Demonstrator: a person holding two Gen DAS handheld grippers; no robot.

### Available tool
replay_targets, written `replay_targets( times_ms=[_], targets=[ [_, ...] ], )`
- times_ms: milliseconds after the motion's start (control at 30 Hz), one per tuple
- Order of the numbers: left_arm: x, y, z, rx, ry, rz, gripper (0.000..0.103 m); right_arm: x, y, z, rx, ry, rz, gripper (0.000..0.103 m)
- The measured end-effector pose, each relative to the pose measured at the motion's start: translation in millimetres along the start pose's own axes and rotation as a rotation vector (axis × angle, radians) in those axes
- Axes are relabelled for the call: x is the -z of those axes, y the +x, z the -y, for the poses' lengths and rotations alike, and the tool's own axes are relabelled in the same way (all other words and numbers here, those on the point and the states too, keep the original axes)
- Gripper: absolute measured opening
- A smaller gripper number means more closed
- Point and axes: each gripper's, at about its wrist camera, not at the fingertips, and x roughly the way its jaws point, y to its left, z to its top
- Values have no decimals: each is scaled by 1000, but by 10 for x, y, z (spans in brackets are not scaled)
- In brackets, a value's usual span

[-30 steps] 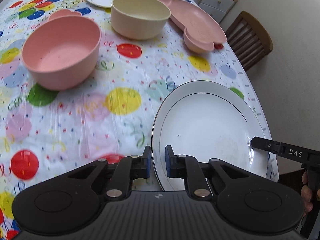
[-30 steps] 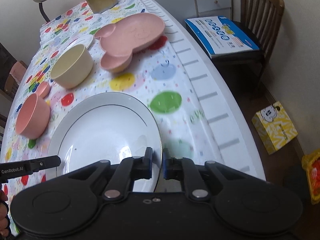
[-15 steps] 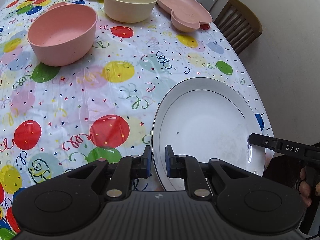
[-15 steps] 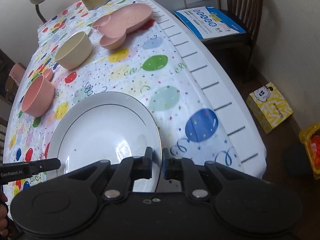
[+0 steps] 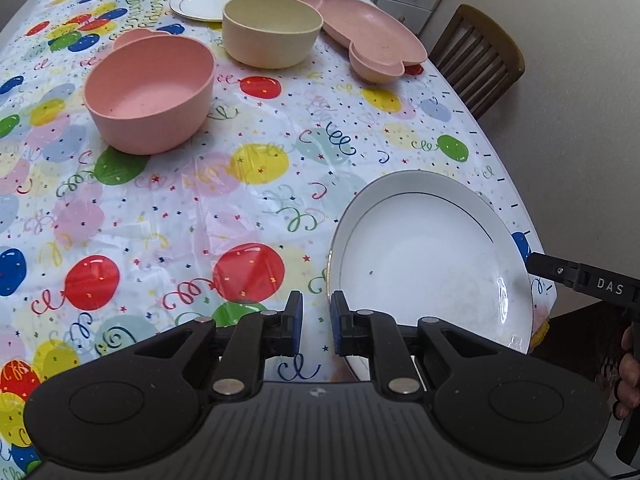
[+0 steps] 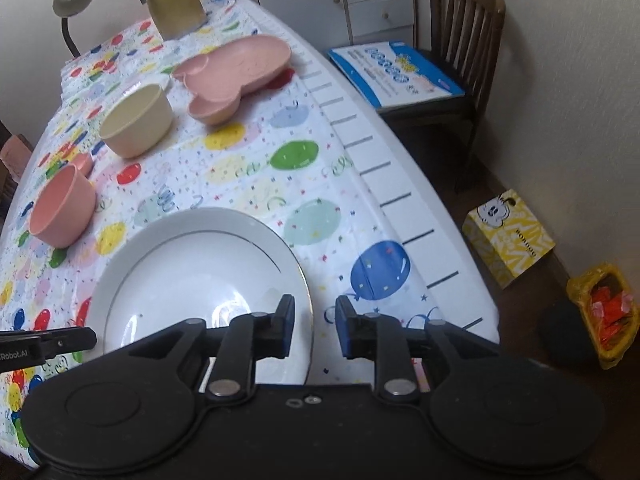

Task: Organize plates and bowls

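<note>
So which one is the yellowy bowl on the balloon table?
On the balloon-print tablecloth, look to the far end, past the round pink bowl. The pale cream round bowl sits between a small white plate and the pink bear-shaped tray. It is the only cream dish.

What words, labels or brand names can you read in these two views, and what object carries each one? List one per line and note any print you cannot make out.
"DAS": on the right tongs, seen from the left wrist.
"Robot.AI": on the left tongs, cut off by the picture's edge.
"BONBON", probably: on the yellow box on the floor; not sharp.
Blue and white booklet on the chair: print too blurred to read.
</note>
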Motion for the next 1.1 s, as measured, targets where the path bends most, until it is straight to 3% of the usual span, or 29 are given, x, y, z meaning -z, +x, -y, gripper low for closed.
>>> replay_targets(
  times_ms=[267,567,700,900,1100],
  targets=[
    [37,-309,-106,-5,21,66,18,10,-233,-385,-48,-60,55,36],
    [93,-731,-291,-11,37,171,50,59,-494,-886,-94,-124,112,44],
    [126,-921,-343,-11,58,215,51,106,-604,-1080,-98,-150,143,60],
    [141,-1173,-415,-16,70,273,54,150,-768,-1306,-112,-176,177,65],
    [76,-1322,-454,-20,71,315,62,95,-916,-1501,-115,-208,221,79]
  ],
)
